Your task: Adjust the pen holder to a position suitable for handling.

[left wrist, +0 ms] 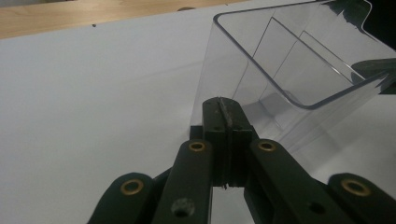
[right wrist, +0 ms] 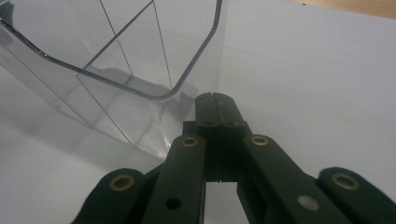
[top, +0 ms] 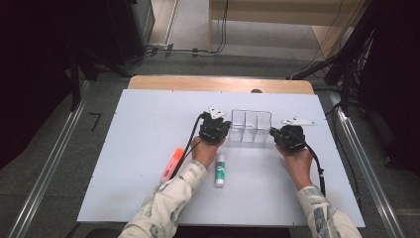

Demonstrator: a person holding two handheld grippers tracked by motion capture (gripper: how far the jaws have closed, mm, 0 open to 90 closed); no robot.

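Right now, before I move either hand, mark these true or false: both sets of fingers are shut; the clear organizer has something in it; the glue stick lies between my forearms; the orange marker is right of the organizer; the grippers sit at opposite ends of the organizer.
1. Both sets of fingers are shut. True: the left gripper and the right gripper are closed, with nothing between the fingers.
2. The clear organizer has something in it. False: its compartments are empty.
3. The glue stick lies between the forearms. True.
4. The orange marker is right of the organizer. False: it lies to the left, nearer the person.
5. The grippers sit at opposite ends of the organizer. True.
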